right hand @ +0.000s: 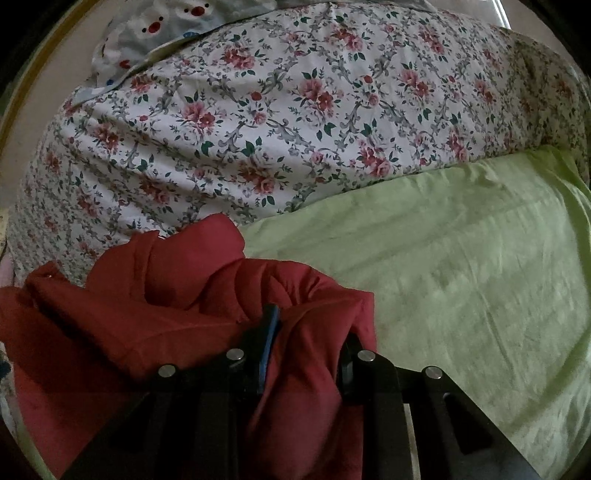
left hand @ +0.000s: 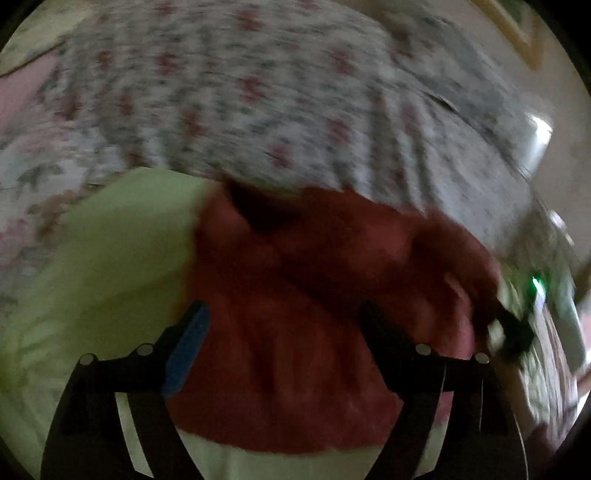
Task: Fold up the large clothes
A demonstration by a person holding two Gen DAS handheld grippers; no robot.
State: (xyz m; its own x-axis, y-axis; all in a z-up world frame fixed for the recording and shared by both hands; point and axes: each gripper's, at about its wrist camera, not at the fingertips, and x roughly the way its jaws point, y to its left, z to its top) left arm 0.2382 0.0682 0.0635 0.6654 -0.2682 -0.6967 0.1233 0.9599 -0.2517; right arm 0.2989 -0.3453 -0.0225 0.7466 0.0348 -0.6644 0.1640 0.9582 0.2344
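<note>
A red garment (left hand: 295, 306) lies bunched on a light green sheet (left hand: 110, 266). In the blurred left wrist view my left gripper (left hand: 284, 314) is open, its fingers wide apart over the red cloth, not gripping it. At the right edge of that view the other gripper (left hand: 509, 332) shows at the garment's edge. In the right wrist view my right gripper (right hand: 312, 332) is shut on a bunched fold of the red garment (right hand: 155, 306), with cloth pressed between the blue-padded left finger (right hand: 271, 332) and the right finger.
A floral quilt (right hand: 258, 122) is heaped behind the garment across the bed. A pale blue cloth with red spots (right hand: 162, 26) lies at the far back. The green sheet (right hand: 461, 266) stretches to the right. A wooden frame edge (left hand: 517, 26) shows at the upper right.
</note>
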